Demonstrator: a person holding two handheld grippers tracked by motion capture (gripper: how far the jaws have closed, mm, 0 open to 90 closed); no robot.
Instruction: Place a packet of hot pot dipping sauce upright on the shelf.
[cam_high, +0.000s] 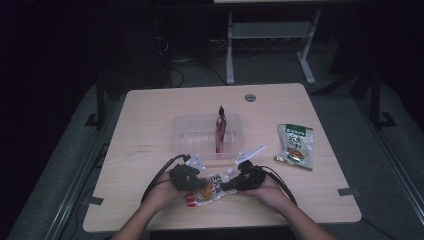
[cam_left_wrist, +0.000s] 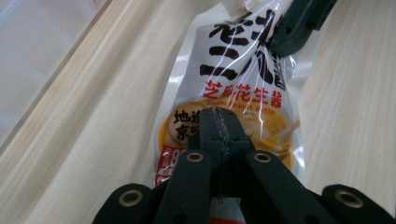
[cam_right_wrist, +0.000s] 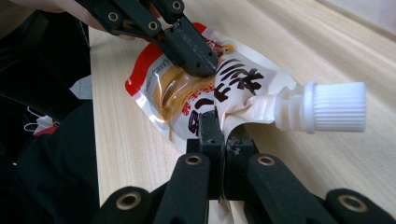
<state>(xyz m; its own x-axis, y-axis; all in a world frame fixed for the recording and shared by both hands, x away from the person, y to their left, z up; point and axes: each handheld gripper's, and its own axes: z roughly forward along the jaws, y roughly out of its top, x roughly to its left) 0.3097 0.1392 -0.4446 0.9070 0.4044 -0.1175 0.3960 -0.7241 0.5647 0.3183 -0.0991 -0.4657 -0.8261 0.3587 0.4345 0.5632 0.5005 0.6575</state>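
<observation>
I have both tongs on the sauce pouch, which lies flat on the tabletop near my edge, just in front of the clear plastic tray. In the high view its long axis runs roughly left to right, the red-trimmed bottom toward my left and the white screw cap toward my right.

My left tongs are pressed together on the pouch's lower half, over the printed bowl of orange sauce. My right tongs are clamped on the pouch's neck just behind the spout, where the film puckers. In the right gripper view the cap points off to the right, clear of the tabletop.

From above, the pouch is mostly hidden under the tongs and my hands, and the dim light blurs its print. A red packet stands on edge in the tray; I can't read its label. A green snack bag lies well apart on the right.
</observation>
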